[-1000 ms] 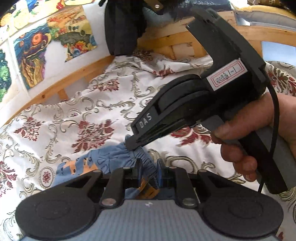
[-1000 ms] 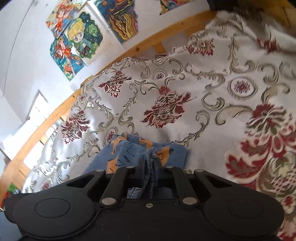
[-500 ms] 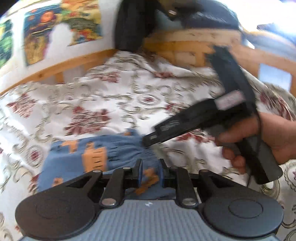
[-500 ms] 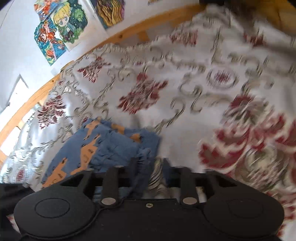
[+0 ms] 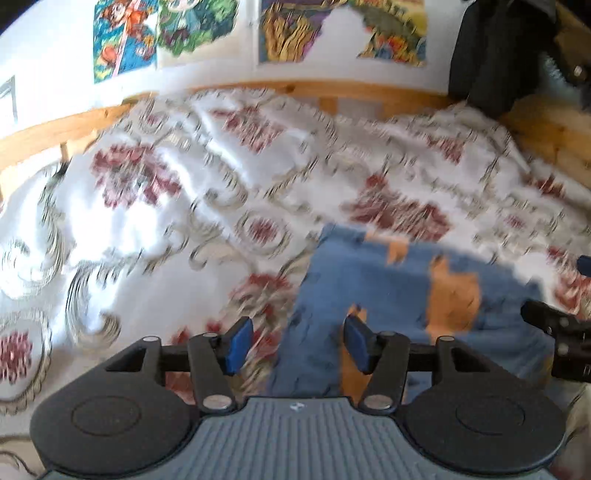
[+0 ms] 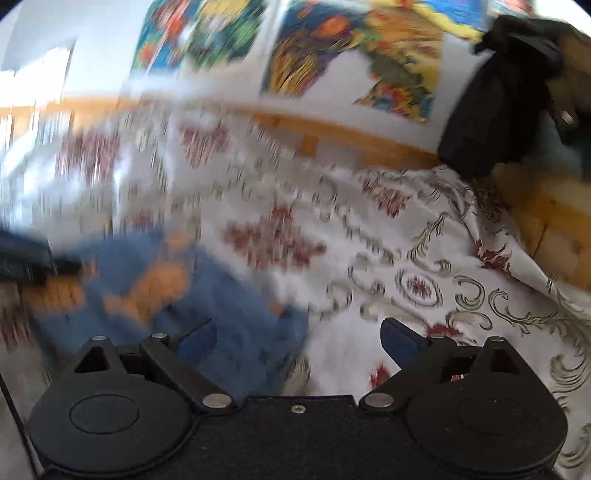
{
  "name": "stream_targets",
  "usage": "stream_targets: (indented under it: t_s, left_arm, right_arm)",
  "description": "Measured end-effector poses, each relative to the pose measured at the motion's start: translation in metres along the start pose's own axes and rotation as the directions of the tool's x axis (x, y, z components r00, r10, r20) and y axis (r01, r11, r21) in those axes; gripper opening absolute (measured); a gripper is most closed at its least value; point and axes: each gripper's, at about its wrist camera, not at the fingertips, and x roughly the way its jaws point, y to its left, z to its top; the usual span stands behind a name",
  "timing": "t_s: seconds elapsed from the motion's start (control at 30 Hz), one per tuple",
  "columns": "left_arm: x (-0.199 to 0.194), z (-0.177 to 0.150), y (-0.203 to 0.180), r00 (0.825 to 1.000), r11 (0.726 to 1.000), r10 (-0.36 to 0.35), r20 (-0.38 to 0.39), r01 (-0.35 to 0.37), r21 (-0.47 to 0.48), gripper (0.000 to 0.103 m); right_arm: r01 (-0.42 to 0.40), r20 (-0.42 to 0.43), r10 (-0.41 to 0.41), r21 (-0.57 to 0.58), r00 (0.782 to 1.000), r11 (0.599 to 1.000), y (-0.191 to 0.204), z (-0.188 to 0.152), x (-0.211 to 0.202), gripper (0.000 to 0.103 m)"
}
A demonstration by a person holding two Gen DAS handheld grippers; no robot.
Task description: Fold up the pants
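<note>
While both views are blurred, the left hand-held gripper [image 5: 298,345] shows its blue-padded fingers spread wide with nothing between them, positioned over the left edge of the pants [image 5: 399,295], and the right hand-held gripper [image 6: 298,341] is likewise spread wide and holds nothing, positioned over the right edge of the same garment. The pants, blue with orange patches, lie bunched on the floral bedspread [image 5: 155,229] of the bed, with the wooden bed frame [image 5: 354,92] and the colourful wall pictures [image 5: 332,33] beyond.
</note>
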Motion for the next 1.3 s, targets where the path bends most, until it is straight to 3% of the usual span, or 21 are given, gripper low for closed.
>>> stream_targets:
  t_s: [0.1, 0.27, 0.33, 0.47, 0.57, 0.67, 0.8, 0.97, 1.1, 1.3]
  left_arm:
    - [0.008, -0.016, 0.018, 1.0, 0.999, -0.014, -0.004, 0.013, -0.038, 0.081]
    - [-0.003, -0.019, 0.034, 0.998, 0.996, -0.057, -0.03, 0.055, -0.073, 0.088]
    - [-0.013, -0.009, 0.035, 0.999, 0.998, -0.042, 0.001, 0.042, -0.046, 0.088]
    - [-0.011, 0.029, 0.029, 0.994, 0.999, -0.041, 0.103, 0.043, -0.018, 0.093]
    - [0.019, 0.061, 0.011, 0.996, 1.0, -0.009, 0.089, 0.008, 0.017, 0.093]
    - [0.051, 0.071, -0.007, 0.997, 0.998, -0.01, 0.078, 0.005, 0.067, 0.093]
    - [0.095, 0.062, -0.029, 0.996, 0.979, 0.083, 0.018, -0.084, 0.183, 0.094]
    - [0.11, 0.057, -0.014, 0.998, 0.994, 0.064, -0.027, -0.061, 0.095, 0.101]
    - [0.105, 0.058, -0.013, 0.997, 0.992, 0.079, -0.027, -0.076, 0.105, 0.101]
    - [0.085, 0.071, -0.012, 0.997, 0.995, 0.081, -0.017, -0.08, 0.056, 0.1]
  right_arm:
    - [0.031, -0.016, -0.032, -0.057, 0.999, 0.998, 0.009, -0.016, 0.007, 0.1]
    - [0.071, -0.033, -0.071, -0.011, 0.997, 0.997, -0.003, -0.013, -0.001, 0.102]
    - [0.094, 0.036, -0.095, 0.022, 0.995, 0.995, -0.009, -0.009, -0.017, 0.102]
    - [0.166, 0.15, -0.16, -0.029, 0.976, 0.986, -0.001, 0.005, -0.014, 0.102]
    - [0.205, 0.176, -0.182, -0.122, 0.967, 0.971, 0.013, 0.014, 0.011, 0.102]
    - [0.239, 0.172, -0.206, -0.2, 0.963, 0.95, 0.021, 0.012, 0.031, 0.102]
    - [0.233, 0.142, -0.208, -0.198, 0.968, 0.952, 0.015, 0.003, 0.052, 0.102]
    - [0.208, 0.11, -0.195, -0.113, 0.975, 0.972, -0.004, 0.002, 0.059, 0.102]
    - [0.224, 0.117, -0.216, -0.064, 0.969, 0.972, -0.01, 0.007, 0.051, 0.102]
    - [0.139, 0.164, -0.129, -0.051, 0.978, 0.989, 0.002, 0.02, 0.025, 0.102]
